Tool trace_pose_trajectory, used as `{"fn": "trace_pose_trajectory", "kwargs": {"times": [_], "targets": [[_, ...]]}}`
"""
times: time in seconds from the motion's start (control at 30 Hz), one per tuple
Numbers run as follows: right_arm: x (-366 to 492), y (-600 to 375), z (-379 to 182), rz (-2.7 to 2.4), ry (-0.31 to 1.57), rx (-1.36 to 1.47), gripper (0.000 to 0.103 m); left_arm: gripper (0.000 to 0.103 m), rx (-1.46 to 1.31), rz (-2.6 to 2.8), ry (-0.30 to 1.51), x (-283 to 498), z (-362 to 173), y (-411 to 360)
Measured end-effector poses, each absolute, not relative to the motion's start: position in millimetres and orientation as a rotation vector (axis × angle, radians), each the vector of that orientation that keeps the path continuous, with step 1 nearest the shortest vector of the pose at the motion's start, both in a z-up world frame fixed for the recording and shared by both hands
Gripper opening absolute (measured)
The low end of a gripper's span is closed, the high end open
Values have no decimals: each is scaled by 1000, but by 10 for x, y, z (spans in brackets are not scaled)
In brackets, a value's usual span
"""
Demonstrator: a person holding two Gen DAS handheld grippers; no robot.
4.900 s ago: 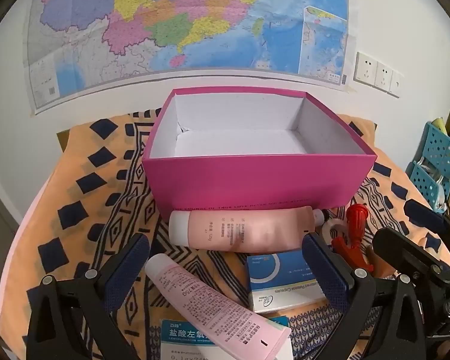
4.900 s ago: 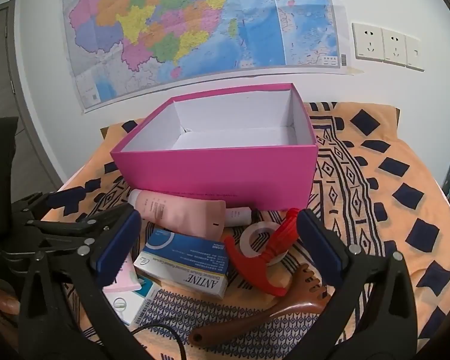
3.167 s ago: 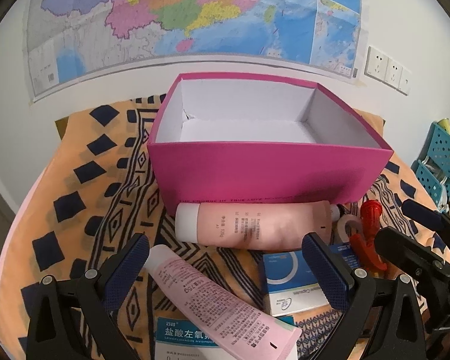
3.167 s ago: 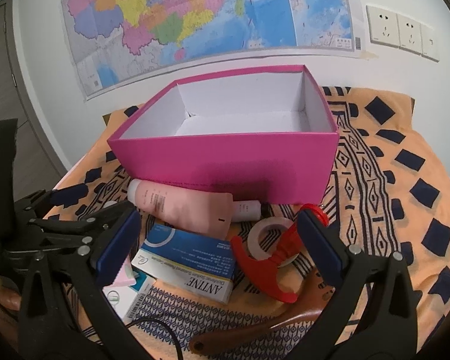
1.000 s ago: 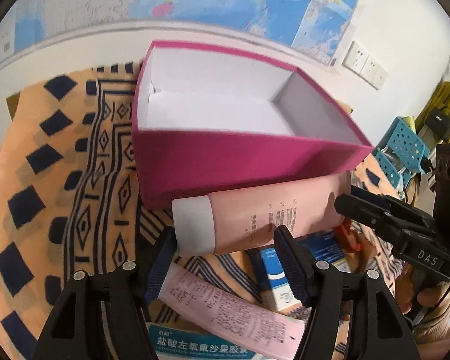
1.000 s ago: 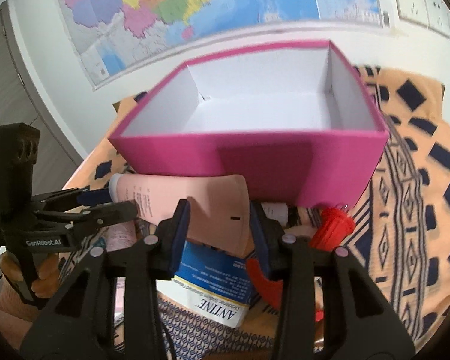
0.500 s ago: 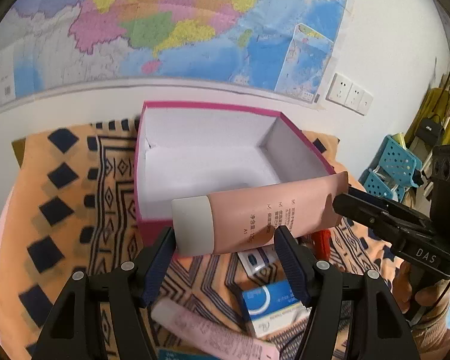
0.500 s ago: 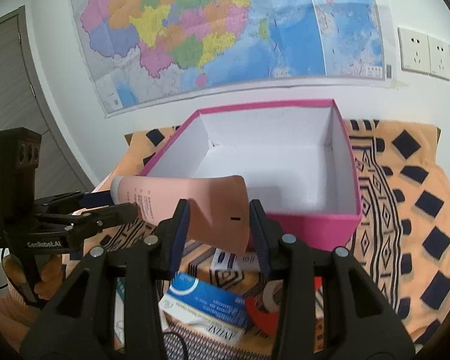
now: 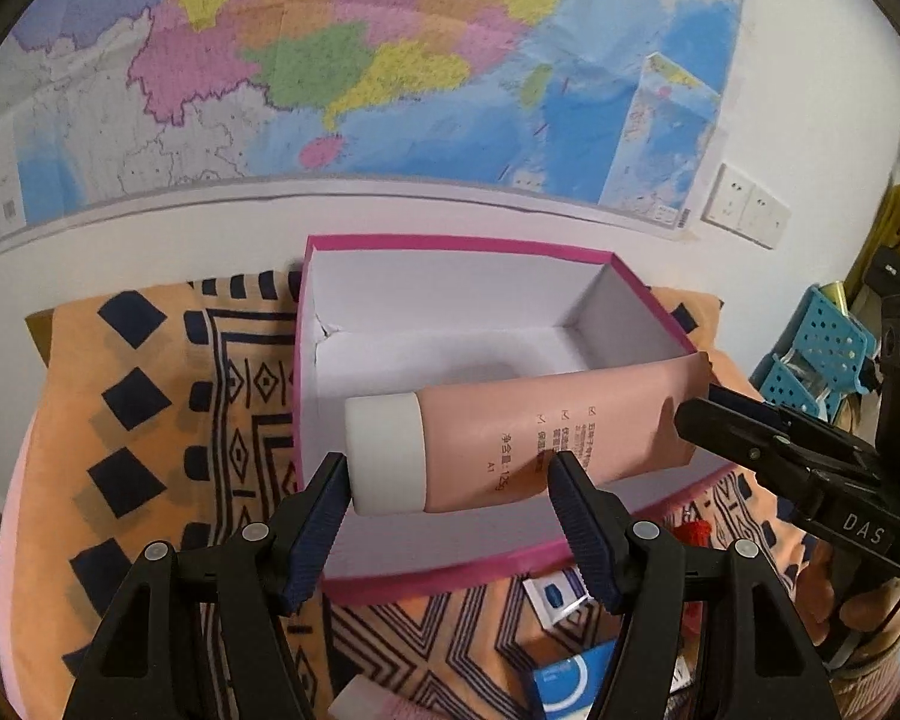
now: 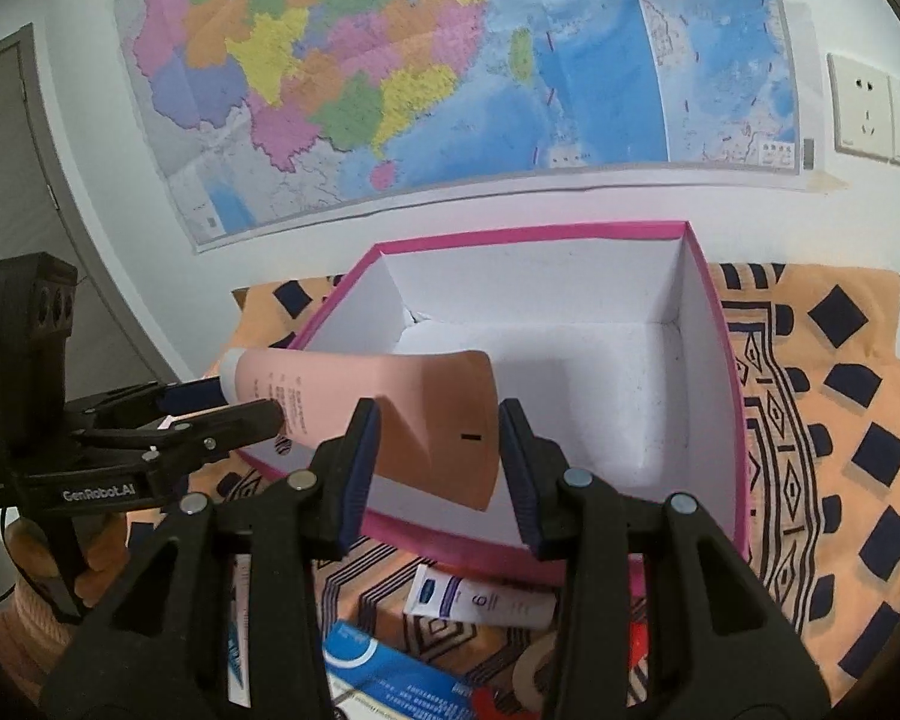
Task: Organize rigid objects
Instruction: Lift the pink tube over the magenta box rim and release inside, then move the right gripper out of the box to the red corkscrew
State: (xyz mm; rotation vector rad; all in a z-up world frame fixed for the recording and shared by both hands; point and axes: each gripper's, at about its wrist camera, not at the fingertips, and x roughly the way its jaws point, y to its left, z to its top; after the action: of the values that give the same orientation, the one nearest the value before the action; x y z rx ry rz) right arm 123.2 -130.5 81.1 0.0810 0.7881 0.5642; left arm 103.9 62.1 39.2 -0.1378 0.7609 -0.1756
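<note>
1. I hold the pink tube [image 9: 528, 438] with both tools, level above the open magenta box [image 9: 426, 570], its shadow falling on the white floor inside.
2. My left tool [image 9: 447, 495] is clamped on the tube's white-capped end, blue pads pressing just behind the cap [image 9: 384, 453].
3. My right tool [image 10: 438, 450] is clamped narrow on the tube's flat crimped tail; in the left view it enters from the right [image 9: 699, 414].
4. In the right view the tube [image 10: 390, 408] runs left toward the left tool [image 10: 252, 414], which enters from that side.
5. The box [image 10: 732, 396] sits on an orange patterned cloth [image 10: 822, 420] covering the counter, near the wall.
6. In front of the box, on the cloth, lie a small white tube [image 10: 480, 600] and a blue-and-white carton [image 10: 390, 678], both well apart from the tools.
7. A colourful map [image 10: 450, 72] hangs on the white wall behind, with sockets [image 10: 870, 114] to its right.
8. A blue perforated rack [image 9: 822, 354] stands off the counter's right edge.
</note>
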Motion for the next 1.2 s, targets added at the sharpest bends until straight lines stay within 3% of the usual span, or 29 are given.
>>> {"fn": "trace_pose_trajectory", "kwargs": {"times": [0.7,1.2], "targets": [[1659,-1152,287,523,939,50,44,68,-61,-77,816,1348,167,554],[1249,-1293,598,579,813,45,44,76,-67,-145,683,883,406,573]]}}
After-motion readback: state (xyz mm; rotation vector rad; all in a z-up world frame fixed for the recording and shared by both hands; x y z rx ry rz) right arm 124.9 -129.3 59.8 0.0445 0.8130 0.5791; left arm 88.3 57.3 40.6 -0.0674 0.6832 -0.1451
